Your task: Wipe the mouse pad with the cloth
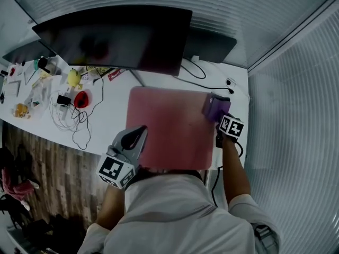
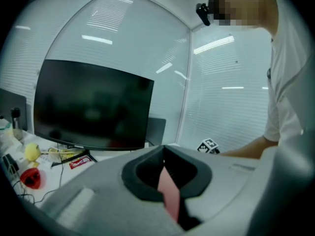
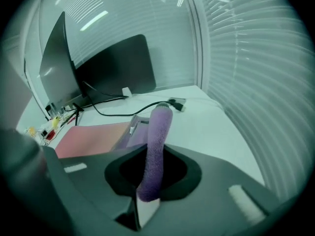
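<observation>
Two handheld grippers are over a pink mouse pad (image 1: 169,131) that lies flat on a white desk (image 1: 114,115), just in front of a large dark monitor (image 1: 116,36).

Only the head view shows the whole layout. The left gripper (image 1: 140,132) points at the pad's left edge. The right gripper (image 1: 222,119) is at the pad's far right corner, where a purple cloth (image 1: 213,106) lies on the pad.

The right gripper view gives what the head view cannot: its jaws are clamped on the cloth, which rises from between them as a thick folded roll and drapes onto the pad's corner. A black cable (image 3: 118,111) with a plug runs across the desk beyond it.

The left gripper view shows its jaws drawn together, with only a thin pink strip of the pad visible through the slit between them. No view settles whether the tips touch the pad. This view also catches the right gripper's marker cube (image 2: 209,145) and the person's white sleeve (image 2: 290,107).

At the desk's left end are a yellow toy (image 1: 73,77), a red object (image 1: 80,99) and loose white cables (image 1: 69,115). A second dark screen (image 1: 212,44) stands behind the monitor. Walls of pale slatted blinds (image 1: 296,115) close the corner, and wood-pattern floor (image 1: 53,168) shows below the desk's left end.
</observation>
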The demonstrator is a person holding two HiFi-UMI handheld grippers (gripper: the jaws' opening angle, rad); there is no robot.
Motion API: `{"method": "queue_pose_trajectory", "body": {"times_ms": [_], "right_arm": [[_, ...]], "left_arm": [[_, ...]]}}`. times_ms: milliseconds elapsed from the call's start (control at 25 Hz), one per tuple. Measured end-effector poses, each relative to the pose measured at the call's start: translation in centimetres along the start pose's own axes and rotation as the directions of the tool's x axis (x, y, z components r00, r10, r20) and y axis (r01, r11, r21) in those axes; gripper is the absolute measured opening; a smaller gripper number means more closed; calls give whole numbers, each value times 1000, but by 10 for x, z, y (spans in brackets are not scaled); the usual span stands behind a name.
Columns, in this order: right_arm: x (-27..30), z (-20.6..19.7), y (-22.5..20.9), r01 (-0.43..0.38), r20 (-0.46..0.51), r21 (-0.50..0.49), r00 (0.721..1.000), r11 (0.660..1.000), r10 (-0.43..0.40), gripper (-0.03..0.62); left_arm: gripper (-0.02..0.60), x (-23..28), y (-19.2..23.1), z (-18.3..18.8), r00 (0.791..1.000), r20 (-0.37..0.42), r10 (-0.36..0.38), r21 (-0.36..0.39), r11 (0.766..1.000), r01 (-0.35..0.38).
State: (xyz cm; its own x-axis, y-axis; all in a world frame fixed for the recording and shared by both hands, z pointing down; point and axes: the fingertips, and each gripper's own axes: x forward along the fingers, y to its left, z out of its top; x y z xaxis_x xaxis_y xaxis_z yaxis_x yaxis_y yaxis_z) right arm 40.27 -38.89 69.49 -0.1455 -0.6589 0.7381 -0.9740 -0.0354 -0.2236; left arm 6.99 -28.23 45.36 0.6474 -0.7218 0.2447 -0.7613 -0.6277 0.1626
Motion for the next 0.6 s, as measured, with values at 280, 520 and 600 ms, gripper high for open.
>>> {"method": "queue_pose_trajectory", "body": {"times_ms": [280,520,600], "right_arm": [[-64,17,4,-59,152,69,987,996,48,49],[-115,23,110,-248,256,16,937,969,236,49],[-121,20,154,-309,255,-13,918,951,302,49]], "left_arm": [[2,0,-12,8,999,3,-45,27,999,45],[2,-33,0,13,997,39,-64,36,997,62],[2,-53,10,14,997,44,-59,39,998,57]]}}
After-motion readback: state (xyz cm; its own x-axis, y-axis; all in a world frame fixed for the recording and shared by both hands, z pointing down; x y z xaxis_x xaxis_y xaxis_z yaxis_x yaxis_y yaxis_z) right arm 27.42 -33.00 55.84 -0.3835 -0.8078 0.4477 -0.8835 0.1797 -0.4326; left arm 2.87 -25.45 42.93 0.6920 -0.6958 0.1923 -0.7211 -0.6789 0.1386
